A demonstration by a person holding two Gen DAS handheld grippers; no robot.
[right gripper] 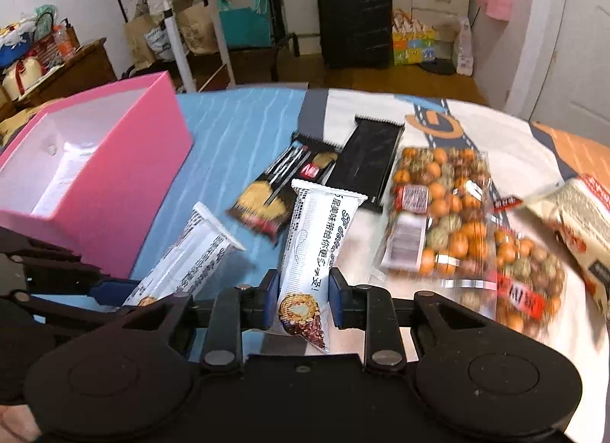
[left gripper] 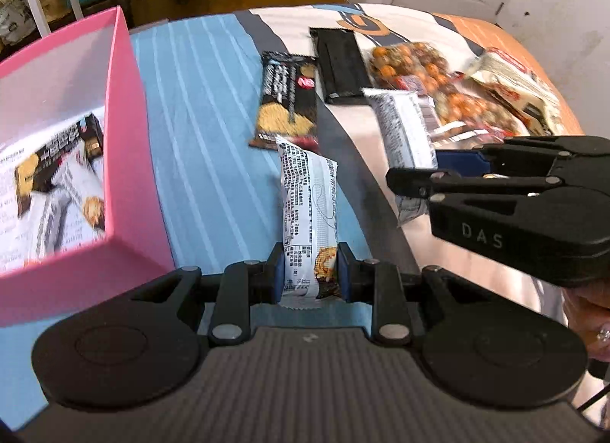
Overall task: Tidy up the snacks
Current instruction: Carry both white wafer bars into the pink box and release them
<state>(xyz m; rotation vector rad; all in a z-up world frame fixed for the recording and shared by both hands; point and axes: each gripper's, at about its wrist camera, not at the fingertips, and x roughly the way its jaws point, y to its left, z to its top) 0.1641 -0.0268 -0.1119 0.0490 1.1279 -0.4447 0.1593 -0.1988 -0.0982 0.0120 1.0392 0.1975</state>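
Black gripper [left gripper: 310, 271], blue pads [left gripper: 280, 271], silver rivets, "DAS" lettering.

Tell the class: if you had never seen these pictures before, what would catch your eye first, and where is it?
The bright pink box at the left, open-topped, with snack packets already inside. Next, each gripper is shut on a white snack bar: the left gripper on its white bar, the right gripper on its white bar. To the right lies a clear bag of orange coated nuts.
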